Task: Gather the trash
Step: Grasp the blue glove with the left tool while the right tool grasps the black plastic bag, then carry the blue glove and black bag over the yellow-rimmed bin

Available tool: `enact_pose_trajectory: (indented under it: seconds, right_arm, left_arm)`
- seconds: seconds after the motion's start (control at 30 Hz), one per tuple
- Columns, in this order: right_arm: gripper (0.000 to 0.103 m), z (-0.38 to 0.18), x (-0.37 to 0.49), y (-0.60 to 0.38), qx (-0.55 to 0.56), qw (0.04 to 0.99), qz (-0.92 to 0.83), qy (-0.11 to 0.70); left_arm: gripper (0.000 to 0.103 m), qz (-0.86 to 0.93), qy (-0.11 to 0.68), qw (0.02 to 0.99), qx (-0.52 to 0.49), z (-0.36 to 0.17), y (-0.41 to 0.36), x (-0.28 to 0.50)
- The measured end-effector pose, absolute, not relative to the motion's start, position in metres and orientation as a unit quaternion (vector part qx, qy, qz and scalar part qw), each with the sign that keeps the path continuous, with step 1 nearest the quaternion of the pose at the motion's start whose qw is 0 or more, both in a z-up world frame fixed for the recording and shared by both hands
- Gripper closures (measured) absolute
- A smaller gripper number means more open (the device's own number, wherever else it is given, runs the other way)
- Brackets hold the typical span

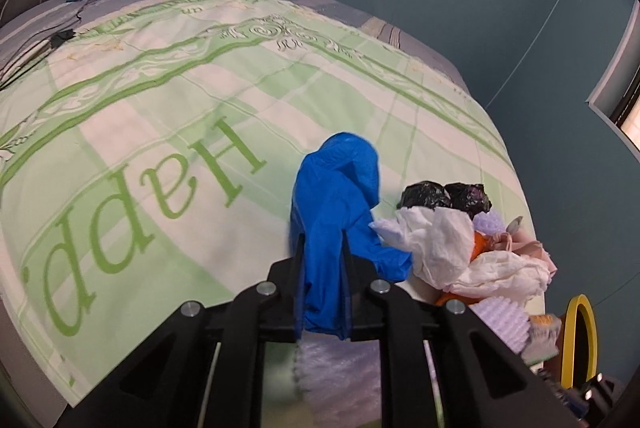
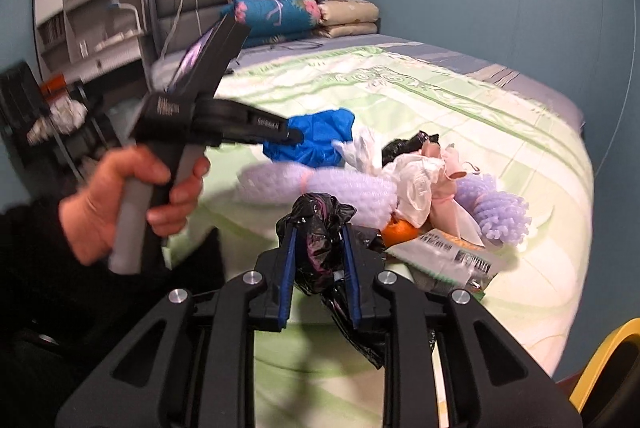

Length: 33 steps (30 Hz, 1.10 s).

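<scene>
Trash (image 2: 416,188) lies heaped on the bed (image 1: 160,88) near its foot corner: white tissue (image 1: 440,248), black bags, lilac foam netting (image 2: 496,212), an orange scrap, a labelled packet (image 2: 452,256) and pink plastic, all touching or overlapping.

Your left gripper (image 1: 322,248) has its jaws clamped on a blue bag (image 1: 336,208), which stands up between the fingers and flops over at the top, just beside the heap. Your right gripper (image 2: 320,232) has its jaws closed on a black bag (image 2: 320,228), whose loose tail hangs below the fingers at the bed's edge. In the right view your hand (image 2: 132,200) shows on the left tool's handle.

Judging by how it all sits, everything here is light and limp. The film bags will likely crumple and slide rather than resist, so take them where the plastic is bunched thick, not by a single thin layer that could slip out or tear. The blue bag looks well gathered; the black one is held near its knotted top, which should hold.

The tissue will probably compress to nothing, so pinch deep into its folds. The foam netting is springy and bulky; its tied waist (image 2: 306,180) looks the surest hold. The packet lies flat and may be slick, so an edge or corner seems best.

A yellow rim (image 1: 580,340) shows past the bed's corner; what it belongs to, you cannot tell.
</scene>
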State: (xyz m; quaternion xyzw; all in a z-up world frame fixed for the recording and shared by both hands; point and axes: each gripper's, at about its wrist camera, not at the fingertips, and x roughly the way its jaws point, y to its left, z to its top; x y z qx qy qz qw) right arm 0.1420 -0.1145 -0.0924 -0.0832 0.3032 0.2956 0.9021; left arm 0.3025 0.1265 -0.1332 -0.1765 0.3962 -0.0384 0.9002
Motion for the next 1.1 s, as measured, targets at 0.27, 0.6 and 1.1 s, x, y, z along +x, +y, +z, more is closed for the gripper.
enact_pose_trajectory:
  seconds: [0.27, 0.6, 1.1]
  right_arm:
    - [0.083, -0.057, 0.142, -0.143, 0.002, 0.896, 0.327, 0.299]
    - [0.083, -0.024, 0.141, -0.179, 0.069, 0.895, 0.341, 0.28]
    - [0.083, -0.005, 0.123, -0.193, 0.077, 0.904, 0.339, 0.249]
  left_arm:
    - [0.091, -0.034, 0.353, 0.913, -0.201, -0.113, 0.147, 0.27]
    - [0.091, -0.032, 0.308, 0.929, -0.204, -0.082, 0.155, 0.236]
    - [0.091, -0.066, 0.277, 0.941, -0.184, -0.049, 0.132, 0.203]
